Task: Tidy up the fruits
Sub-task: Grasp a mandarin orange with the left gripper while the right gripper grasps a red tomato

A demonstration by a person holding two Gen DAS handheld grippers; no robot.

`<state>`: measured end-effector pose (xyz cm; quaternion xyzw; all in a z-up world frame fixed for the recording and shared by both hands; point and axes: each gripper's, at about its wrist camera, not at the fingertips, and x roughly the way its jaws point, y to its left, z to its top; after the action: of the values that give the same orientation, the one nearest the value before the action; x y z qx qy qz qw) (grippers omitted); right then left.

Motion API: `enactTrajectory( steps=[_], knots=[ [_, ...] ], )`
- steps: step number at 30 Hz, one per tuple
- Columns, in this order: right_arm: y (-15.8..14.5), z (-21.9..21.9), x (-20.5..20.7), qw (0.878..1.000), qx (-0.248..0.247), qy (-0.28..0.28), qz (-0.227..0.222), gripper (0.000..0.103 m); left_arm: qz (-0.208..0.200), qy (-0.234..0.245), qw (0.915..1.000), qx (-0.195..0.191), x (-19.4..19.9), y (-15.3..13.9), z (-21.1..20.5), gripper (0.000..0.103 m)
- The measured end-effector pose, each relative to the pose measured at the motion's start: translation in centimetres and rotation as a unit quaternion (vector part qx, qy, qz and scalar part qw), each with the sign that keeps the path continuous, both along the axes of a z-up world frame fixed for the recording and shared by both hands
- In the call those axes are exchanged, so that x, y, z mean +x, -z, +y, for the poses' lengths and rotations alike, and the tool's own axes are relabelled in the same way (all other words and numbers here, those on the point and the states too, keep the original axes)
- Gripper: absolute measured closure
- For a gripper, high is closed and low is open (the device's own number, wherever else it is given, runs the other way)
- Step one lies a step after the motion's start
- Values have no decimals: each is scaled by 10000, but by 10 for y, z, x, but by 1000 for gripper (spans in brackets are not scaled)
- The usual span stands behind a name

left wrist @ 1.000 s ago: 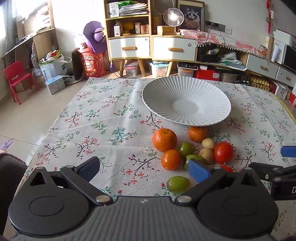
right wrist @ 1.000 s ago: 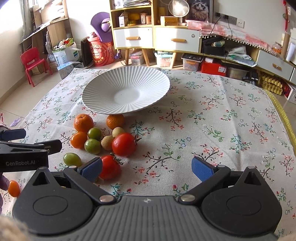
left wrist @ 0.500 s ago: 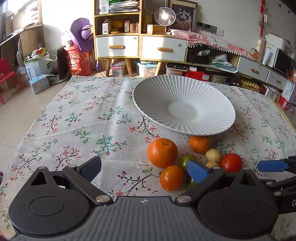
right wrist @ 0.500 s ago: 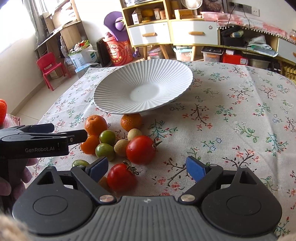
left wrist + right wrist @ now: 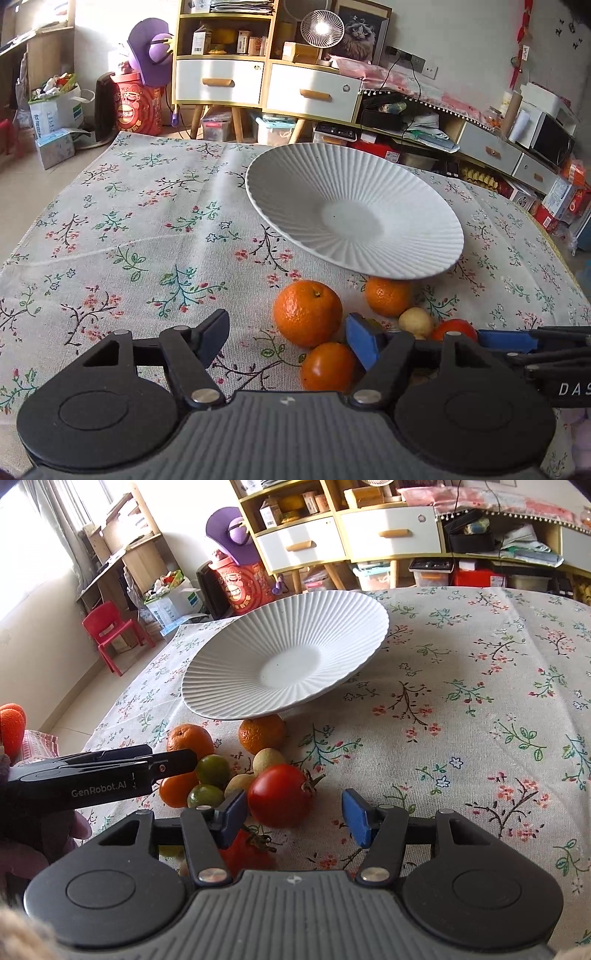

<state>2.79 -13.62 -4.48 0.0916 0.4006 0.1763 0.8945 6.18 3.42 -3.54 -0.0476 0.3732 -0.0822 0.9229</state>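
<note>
A white ribbed plate (image 5: 354,218) stands empty on the floral tablecloth; it also shows in the right wrist view (image 5: 288,661). A cluster of fruit lies in front of it: a large orange (image 5: 307,312), a second orange (image 5: 388,300), a small orange (image 5: 327,365), green limes (image 5: 212,770), pale round fruits (image 5: 266,757) and a red tomato (image 5: 280,794). My left gripper (image 5: 288,336) is open just before the large orange. My right gripper (image 5: 293,814) is open, the tomato just ahead between its fingers. A second tomato (image 5: 245,851) lies under its left finger.
The tablecloth (image 5: 140,236) covers the table. The left gripper body (image 5: 99,775) reaches in from the left over the fruit in the right wrist view. Cabinets (image 5: 266,81), a red chair (image 5: 107,631) and boxes stand beyond the far edge.
Both grippers have moved forward and lower toward the fruit cluster. The right gripper now has the red tomato just ahead of its fingers. Both stay open.
</note>
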Motion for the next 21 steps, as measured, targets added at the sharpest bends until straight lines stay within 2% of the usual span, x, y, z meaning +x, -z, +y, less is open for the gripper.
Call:
enactTrajectory(
  steps=[3,4,8,12,16,21],
  knots=[
    [0,1,2,10000,24,-57,13,54,20,76,9997,-219,2,-1,2,50],
    [0,1,3,10000,29,-69,12,55,38,82,9996,-270,3,-1,3,55],
    [1,1,6,9999,70,-108,-9,58,73,193,9991,-383,7,3,3,66],
    [2,2,7,9998,99,-158,-20,58,111,249,9991,-324,10,8,-1,67],
    [3,-1,9,9997,213,-154,-9,65,58,266,9993,-245,8,7,-6,70],
    [2,-2,7,9997,215,-132,-22,66,77,226,9996,-173,7,4,-5,71]
  ],
)
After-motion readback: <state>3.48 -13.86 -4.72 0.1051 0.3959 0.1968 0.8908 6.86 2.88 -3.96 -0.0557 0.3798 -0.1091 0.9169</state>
